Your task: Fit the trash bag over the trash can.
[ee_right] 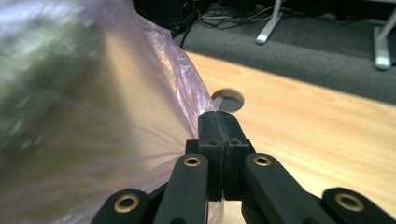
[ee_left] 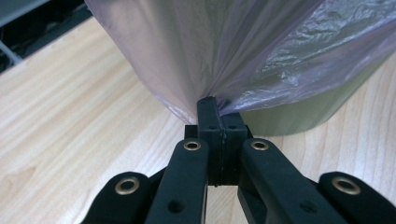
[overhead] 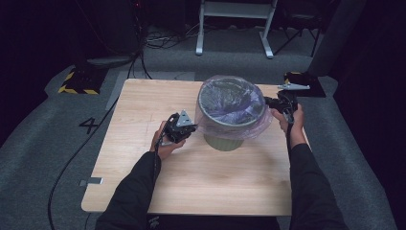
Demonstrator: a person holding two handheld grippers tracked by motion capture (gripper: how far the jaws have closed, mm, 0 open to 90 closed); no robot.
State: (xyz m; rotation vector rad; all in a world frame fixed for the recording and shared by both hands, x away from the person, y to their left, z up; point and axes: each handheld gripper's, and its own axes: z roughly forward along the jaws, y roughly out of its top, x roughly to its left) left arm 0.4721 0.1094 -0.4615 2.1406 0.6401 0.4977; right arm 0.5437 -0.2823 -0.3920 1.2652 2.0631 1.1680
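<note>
A pale green bin (overhead: pixel 225 142) stands on the wooden table (overhead: pixel 143 158), lined with a translucent purple plastic bag (overhead: pixel 230 103) folded over its rim. My left gripper (overhead: pixel 190 128) is at the bin's left side, shut on the bag's hanging edge. In the left gripper view the bag (ee_left: pixel 224 51) fans out from the pinch of the left gripper (ee_left: pixel 215 105), with the bin (ee_left: pixel 299 116) behind. My right gripper (overhead: pixel 269 101) is at the bin's right rim, shut on the bag's edge. In the right gripper view the film (ee_right: pixel 140 93) spreads left from the right gripper (ee_right: pixel 217 116).
A round cable hole (ee_right: pixel 229 99) in the tabletop lies just beyond my right gripper. A metal desk frame (overhead: pixel 234 26) and cables stand on the grey carpet behind the table. A yellow-black striped base (overhead: pixel 79 81) sits at the far left.
</note>
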